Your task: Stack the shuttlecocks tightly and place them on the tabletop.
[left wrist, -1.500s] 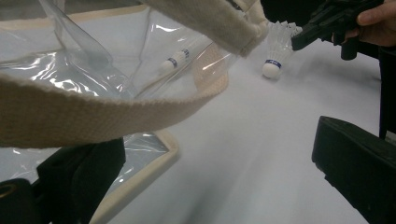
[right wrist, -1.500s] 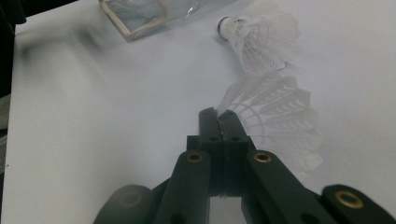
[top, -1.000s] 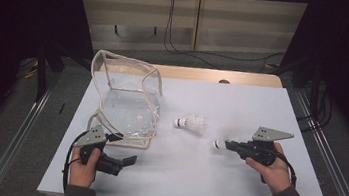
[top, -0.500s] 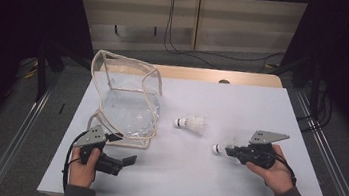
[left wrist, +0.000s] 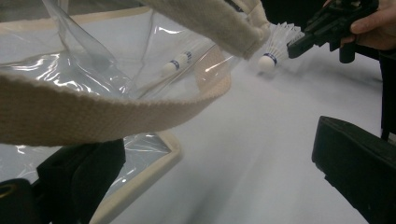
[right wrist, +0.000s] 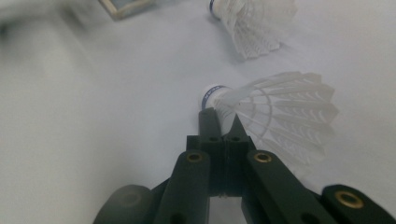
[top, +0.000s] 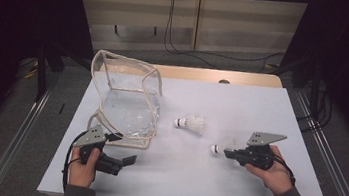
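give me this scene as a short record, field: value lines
surface: white table
bag: clear bag with cream trim, at the table's left, mouth open
held shuttlecock: in right gripper, jaws shut on its feathers, cork pointing toward the bag
loose shuttlecock: lying on its side mid-table, between bag and right gripper
left gripper: jaws open, by the bag's near corner, a cream strap across its view
in bag: nothing clearly visible
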Tool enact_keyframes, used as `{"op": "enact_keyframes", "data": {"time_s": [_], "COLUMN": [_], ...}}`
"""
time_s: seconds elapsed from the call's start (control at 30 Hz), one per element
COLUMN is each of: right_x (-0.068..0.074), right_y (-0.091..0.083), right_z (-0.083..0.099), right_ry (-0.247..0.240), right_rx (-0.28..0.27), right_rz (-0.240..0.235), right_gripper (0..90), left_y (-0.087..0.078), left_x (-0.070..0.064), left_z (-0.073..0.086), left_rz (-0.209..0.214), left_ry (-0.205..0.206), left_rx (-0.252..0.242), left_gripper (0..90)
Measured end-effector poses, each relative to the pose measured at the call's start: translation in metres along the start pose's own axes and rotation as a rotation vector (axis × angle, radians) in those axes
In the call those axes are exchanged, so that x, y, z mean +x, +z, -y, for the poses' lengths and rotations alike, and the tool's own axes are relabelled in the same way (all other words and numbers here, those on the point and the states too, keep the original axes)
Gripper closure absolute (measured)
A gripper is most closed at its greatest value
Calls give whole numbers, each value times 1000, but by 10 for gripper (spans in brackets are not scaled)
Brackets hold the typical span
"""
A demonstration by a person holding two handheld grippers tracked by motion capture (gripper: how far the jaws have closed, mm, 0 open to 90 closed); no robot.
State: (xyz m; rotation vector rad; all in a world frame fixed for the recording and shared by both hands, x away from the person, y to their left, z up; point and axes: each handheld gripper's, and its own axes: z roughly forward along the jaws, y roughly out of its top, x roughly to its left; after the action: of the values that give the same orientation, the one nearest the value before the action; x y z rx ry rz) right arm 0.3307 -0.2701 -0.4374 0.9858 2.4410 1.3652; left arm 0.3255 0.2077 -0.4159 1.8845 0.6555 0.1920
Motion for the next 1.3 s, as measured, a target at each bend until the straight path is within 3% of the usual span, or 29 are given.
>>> {"op": "enact_keyframes", "data": {"time_s": [0.47,1.3], "right_x": [-4,-10], "right_y": [-3,6], "right_z": [-7,-18], "right_ry": [26,43], "right_rx": [-108,-161], "right_rz": [38,88], "right_gripper": [900,900], "left_y": [0,0], "left_x": [0,-1], "left_z": [0,0], "left_rz": [-1,-1], "left_ry": [2,1], "left_rx": [-2,0], "left_gripper": [28,29]}}
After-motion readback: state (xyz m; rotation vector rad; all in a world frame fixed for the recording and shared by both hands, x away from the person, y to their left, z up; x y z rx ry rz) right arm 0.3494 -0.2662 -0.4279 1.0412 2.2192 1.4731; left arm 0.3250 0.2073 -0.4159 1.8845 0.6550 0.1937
